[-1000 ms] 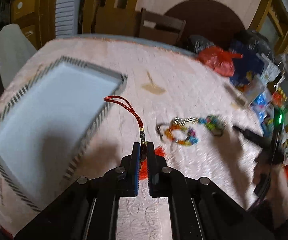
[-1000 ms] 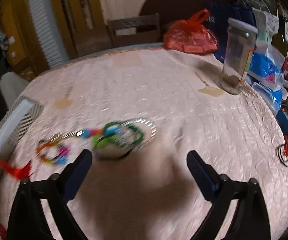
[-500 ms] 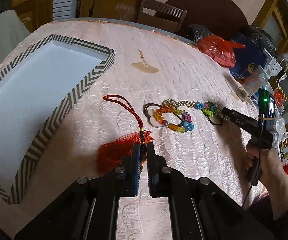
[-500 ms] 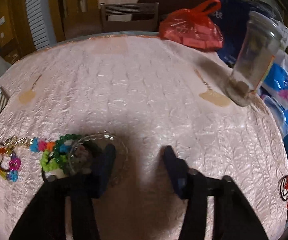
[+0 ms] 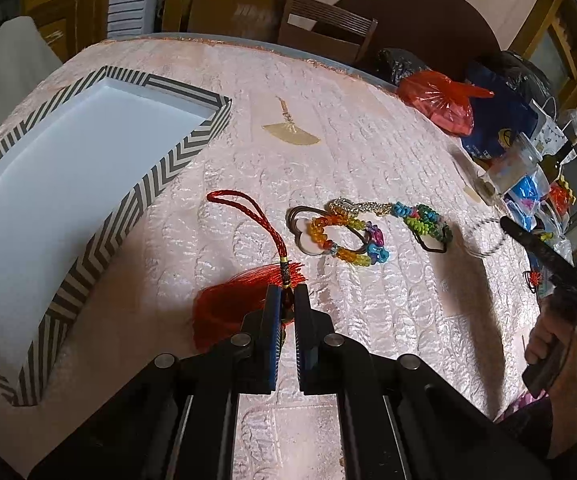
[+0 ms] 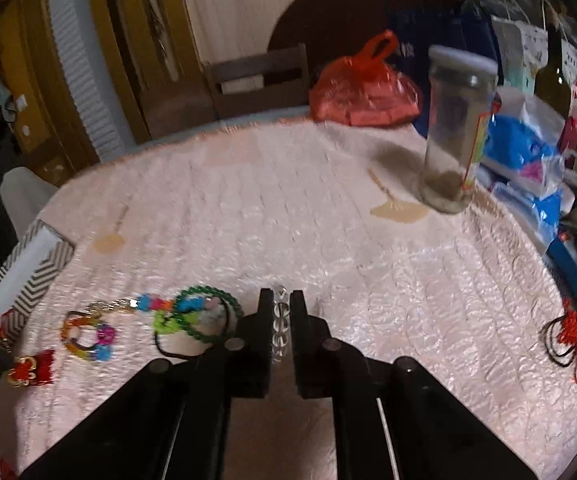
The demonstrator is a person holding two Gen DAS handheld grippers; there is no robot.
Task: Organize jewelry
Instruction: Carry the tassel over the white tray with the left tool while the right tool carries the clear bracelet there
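My left gripper [image 5: 287, 300] is clamped on the red tassel charm [image 5: 248, 300] right at its knot, so the fringe fans out to the gripper's left and the braided loop trails ahead onto the tablecloth [image 5: 348, 152]. The chevron-edged tray [image 5: 136, 208] lies ahead and to its left, near enough for a short carry. My right gripper [image 6: 276, 312] has pinched shut on the clear bead bracelet [image 6: 279, 320], beads stacked between the pads. I judge it caught a short run so the rest hangs free. The bright bead bracelets [image 6: 192, 314] still sit just left of it, waiting for the tray
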